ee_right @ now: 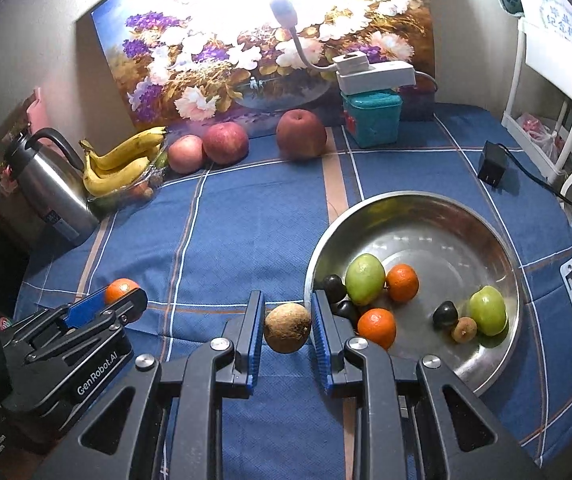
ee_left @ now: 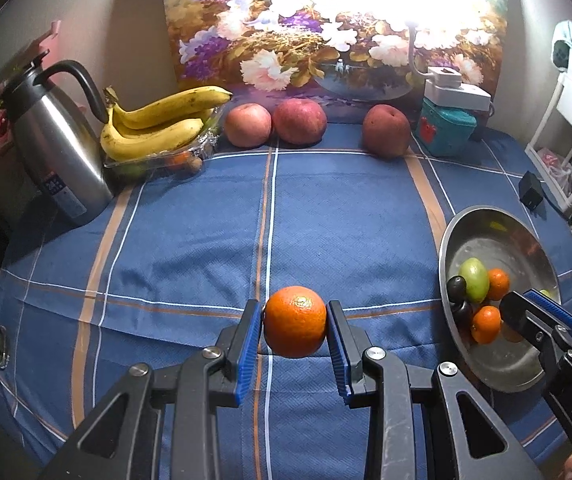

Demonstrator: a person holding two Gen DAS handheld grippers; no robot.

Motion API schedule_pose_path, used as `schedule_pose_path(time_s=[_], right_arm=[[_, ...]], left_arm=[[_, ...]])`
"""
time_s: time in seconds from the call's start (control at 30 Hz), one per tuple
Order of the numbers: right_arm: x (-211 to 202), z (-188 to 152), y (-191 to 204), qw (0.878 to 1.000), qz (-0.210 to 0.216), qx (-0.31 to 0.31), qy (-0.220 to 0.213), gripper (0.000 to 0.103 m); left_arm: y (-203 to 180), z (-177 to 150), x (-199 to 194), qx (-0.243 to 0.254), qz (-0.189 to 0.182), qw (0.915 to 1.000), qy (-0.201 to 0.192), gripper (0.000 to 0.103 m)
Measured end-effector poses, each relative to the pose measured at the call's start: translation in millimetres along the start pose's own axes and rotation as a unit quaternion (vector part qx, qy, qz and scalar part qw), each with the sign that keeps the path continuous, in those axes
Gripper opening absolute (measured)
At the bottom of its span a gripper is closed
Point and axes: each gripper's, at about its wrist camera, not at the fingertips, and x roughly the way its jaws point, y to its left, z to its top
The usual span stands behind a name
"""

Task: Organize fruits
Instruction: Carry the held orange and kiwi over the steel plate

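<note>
Two hand-held grippers hang over the blue checked worktop, each squeezing one fruit; the left hand-held gripper has its blue pads tight on both sides of an orange, lifted off the cloth; the right hand-held gripper is pinched on a small brown round fruit, just left of the near rim of the steel bowl; the bowl sits on the right side of the worktop; inside it lie two green fruits, two small oranges, some dark plums and one more little brown fruit; far back by the flower picture stand three red apples; left of them a bunch of bananas rests on a clear tray, next to a steel kettle; a teal box sits at the far right.
</note>
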Motion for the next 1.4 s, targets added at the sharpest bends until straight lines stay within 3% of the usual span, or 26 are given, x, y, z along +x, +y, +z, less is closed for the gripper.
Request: schedule_pose_path(time_s=[0.27, 0.7, 1.1, 1.4], right_arm=[[5, 2, -13, 1.0, 0.005, 0.011, 0.009, 0.024], [11, 4, -58, 0.998, -0.021, 0.053, 0.02, 0.024], [-1, 6, -119, 0.992, -0.053, 0.114, 0.011, 0.025], [-4, 4, -129, 0.991, -0.054, 0.121, 0.012, 0.025]], left_arm=[[-13, 0, 1, 0.015, 0.004, 0.9999, 0.001, 0.035], [-55, -2, 0, 0.043, -0.049, 0.9979, 0.005, 0.035], [-106, -7, 2, 0.074, -0.114, 0.9906, 0.011, 0.035], [-126, -11, 12, 0.085, -0.136, 0.9869, 0.017, 0.035]])
